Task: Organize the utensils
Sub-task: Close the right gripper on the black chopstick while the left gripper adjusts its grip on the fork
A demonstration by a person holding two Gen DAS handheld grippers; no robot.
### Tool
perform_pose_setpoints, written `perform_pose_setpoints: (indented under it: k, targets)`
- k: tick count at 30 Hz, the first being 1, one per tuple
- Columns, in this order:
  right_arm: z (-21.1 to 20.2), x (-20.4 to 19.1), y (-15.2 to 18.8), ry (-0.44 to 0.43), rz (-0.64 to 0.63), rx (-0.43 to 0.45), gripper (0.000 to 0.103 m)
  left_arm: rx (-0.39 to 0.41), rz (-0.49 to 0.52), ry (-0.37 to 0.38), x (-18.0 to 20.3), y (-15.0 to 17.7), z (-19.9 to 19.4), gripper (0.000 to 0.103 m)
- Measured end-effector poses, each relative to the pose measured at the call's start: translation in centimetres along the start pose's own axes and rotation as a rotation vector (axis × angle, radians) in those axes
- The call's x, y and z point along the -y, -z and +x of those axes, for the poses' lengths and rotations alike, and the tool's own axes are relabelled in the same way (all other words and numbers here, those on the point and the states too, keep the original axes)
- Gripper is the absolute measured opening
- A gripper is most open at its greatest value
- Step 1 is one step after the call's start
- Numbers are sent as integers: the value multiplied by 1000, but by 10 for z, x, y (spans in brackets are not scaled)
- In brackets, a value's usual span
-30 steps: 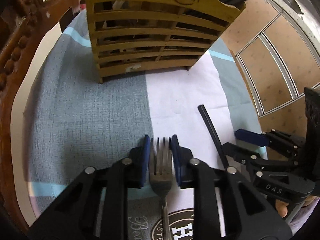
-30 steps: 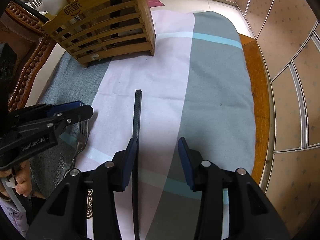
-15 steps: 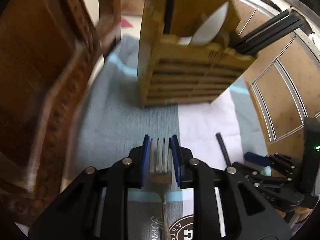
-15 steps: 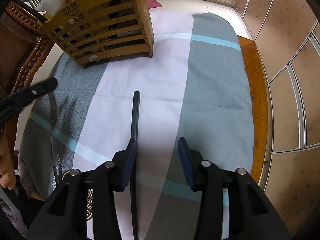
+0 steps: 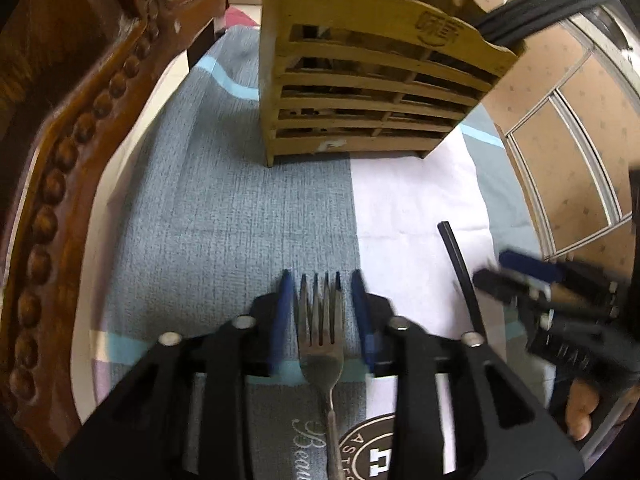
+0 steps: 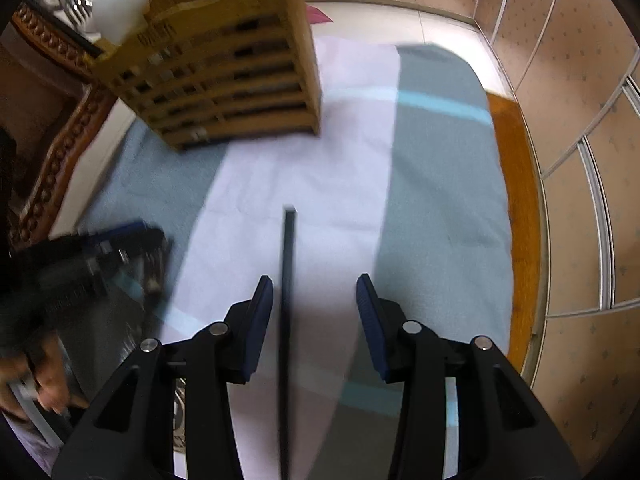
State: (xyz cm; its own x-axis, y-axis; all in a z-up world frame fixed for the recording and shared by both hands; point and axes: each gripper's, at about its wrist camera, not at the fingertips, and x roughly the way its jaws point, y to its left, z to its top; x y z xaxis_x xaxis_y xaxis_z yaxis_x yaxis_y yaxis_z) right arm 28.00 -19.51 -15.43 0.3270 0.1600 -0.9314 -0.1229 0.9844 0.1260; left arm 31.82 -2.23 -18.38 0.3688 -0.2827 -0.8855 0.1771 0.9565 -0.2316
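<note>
A steel fork [image 5: 322,332] sits between the blue pads of my left gripper [image 5: 320,284], tines forward; the jaws look closed on it, above the grey cloth. A wooden slatted utensil holder [image 5: 372,92] stands ahead, with black chopsticks [image 5: 540,8] and a white spoon in it; it also shows in the right wrist view [image 6: 224,80]. A black chopstick [image 6: 287,300] lies on the white cloth between the open jaws of my right gripper [image 6: 316,292], nearer the left pad [image 6: 262,312]. The chopstick [image 5: 458,268] and right gripper [image 5: 532,292] also show in the left wrist view.
A carved wooden chair [image 5: 60,140] stands at the table's left edge. The patchwork tablecloth [image 6: 436,200] covers the table, with its bare wooden rim [image 6: 516,184] at the right. Tiled wall panels [image 6: 580,100] lie beyond. A round logo print [image 5: 372,452] is near me.
My left gripper lifted with the fork, swung towards the chair, and has come back down facing the holder. My right gripper has moved forward along the chopstick, which now lies between its jaws.
</note>
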Motion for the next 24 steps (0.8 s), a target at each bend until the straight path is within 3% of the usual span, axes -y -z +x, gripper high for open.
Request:
perform_pose_setpoints:
  k: [6, 8, 11, 24]
  targets:
    - [15, -20, -22, 72, -50, -14, 43, 15, 102, -60, 16, 4, -2, 36]
    - [24, -22, -21, 76, -64, -41, 33, -5, 97, -38, 10, 5, -2, 26]
    - [25, -24, -17, 94, -93, -39, 30, -28, 75, -21, 1, 6, 3, 22]
    - [23, -17, -14, 79, -85, -32, 29, -38, -26, 129, -20, -6, 10, 25]
